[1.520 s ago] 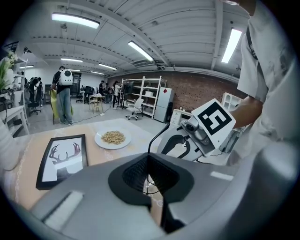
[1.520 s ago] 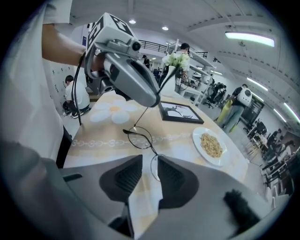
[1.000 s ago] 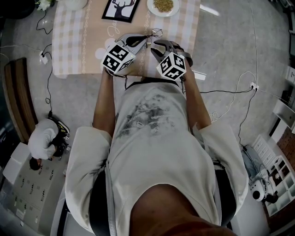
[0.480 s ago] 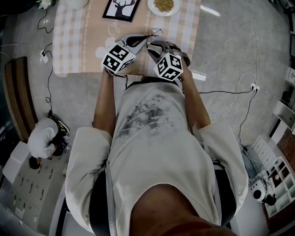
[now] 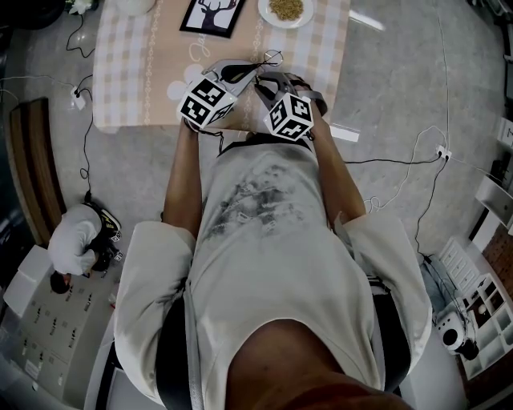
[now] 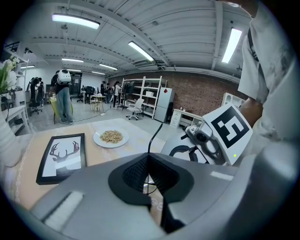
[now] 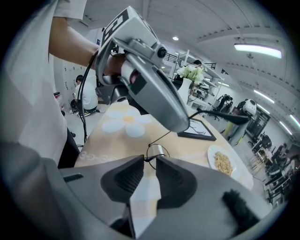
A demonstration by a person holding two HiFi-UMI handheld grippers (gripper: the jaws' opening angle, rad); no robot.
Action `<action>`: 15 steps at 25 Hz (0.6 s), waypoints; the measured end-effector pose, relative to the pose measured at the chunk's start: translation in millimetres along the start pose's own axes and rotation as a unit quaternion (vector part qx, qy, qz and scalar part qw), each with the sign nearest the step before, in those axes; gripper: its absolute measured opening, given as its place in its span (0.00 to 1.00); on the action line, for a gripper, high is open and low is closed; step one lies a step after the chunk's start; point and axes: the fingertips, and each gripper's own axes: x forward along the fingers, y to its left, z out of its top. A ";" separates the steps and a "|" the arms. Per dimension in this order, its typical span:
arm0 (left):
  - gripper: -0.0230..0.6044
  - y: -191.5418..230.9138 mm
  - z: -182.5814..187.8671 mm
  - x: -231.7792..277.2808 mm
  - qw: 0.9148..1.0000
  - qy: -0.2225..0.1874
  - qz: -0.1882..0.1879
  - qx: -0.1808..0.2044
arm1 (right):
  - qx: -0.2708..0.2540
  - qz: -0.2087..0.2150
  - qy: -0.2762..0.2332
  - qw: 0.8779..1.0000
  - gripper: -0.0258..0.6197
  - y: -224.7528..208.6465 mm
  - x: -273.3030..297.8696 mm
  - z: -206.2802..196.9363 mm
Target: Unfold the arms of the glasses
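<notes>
The thin wire-framed glasses point(image 5: 270, 58) hang above the checked tablecloth point(image 5: 128, 72). My left gripper point(image 5: 243, 72) is shut on the frame; a dark arm point(image 6: 155, 135) rises from between its pads. In the right gripper view, one round lens point(image 7: 155, 152) shows just past my right gripper point(image 7: 149, 161). Its jaws have just been closing. A gap still stands between them, with the frame's dark end piece at the fingertips. The left gripper's body point(image 7: 154, 89) hangs just above it. Both marker cubes sit side by side in the head view.
A framed deer picture point(image 5: 210, 14) and a plate of grain point(image 5: 284, 10) lie farther back on the table. A vase of flowers point(image 7: 191, 77) stands at its far end. Cables trail on the floor point(image 5: 401, 96), and a person crouches at the left point(image 5: 78, 244).
The right gripper has shifted a little to the left, closer to the left gripper. The left gripper and the glasses have stayed where they were.
</notes>
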 end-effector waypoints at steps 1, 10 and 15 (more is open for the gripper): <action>0.05 -0.2 -0.3 0.1 1.000 0.000 0.000 0.000 | -0.001 -0.002 0.001 1.000 0.18 -0.4 0.3 0.1; 0.05 -1.1 -4.1 -1.2 1.000 0.000 -0.001 -0.002 | -0.003 -0.010 0.002 1.000 0.11 -0.8 -1.7 2.2; 0.05 -1.2 -6.8 -2.2 1.000 0.002 0.000 -0.002 | 0.006 -0.021 -0.001 1.000 0.10 -4.2 -8.0 4.2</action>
